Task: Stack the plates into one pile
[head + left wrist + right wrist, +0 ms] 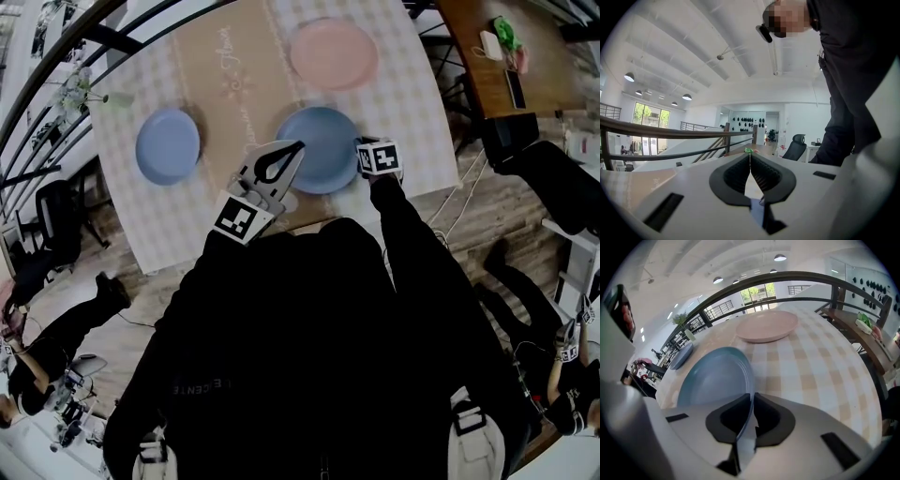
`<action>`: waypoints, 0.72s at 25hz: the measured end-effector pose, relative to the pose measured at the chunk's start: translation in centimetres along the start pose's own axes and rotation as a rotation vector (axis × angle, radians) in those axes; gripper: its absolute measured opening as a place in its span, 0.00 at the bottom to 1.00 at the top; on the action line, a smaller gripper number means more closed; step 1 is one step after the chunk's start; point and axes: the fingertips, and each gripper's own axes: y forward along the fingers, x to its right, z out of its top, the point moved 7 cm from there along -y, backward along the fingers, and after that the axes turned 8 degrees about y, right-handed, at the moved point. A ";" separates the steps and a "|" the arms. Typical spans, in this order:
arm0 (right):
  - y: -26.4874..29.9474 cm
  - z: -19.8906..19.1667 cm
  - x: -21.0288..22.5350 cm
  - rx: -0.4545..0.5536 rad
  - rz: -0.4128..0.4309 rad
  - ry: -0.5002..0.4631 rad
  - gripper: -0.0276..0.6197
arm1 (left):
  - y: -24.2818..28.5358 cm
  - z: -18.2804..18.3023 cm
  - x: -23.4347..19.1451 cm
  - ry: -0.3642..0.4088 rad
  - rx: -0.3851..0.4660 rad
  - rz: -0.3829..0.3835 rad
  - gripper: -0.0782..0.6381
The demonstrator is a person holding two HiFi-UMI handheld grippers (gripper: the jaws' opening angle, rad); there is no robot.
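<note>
On table (412, 112) | right tool (752, 397) clamps large blue plate (715, 376) rim | left tool (750, 157) closed, empty | runner script (232, 70) illegible

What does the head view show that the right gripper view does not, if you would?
Only the head view shows the left gripper, by the big blue plate's left edge. Only the right gripper view shows the jaws of the right gripper closed on that plate's rim. Both show that plate, the small blue plate and the pink plate, lying apart on the checked cloth.
</note>
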 end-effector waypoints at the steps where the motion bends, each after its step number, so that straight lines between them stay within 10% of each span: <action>1: -0.1 0.2 -0.1 0.008 0.020 0.026 0.08 | -0.1 0.1 -0.1 -0.001 0.002 0.003 0.14; 18: -0.8 3.5 -5.2 0.020 0.172 0.078 0.09 | -5.7 0.1 -2.1 0.005 0.027 0.136 0.14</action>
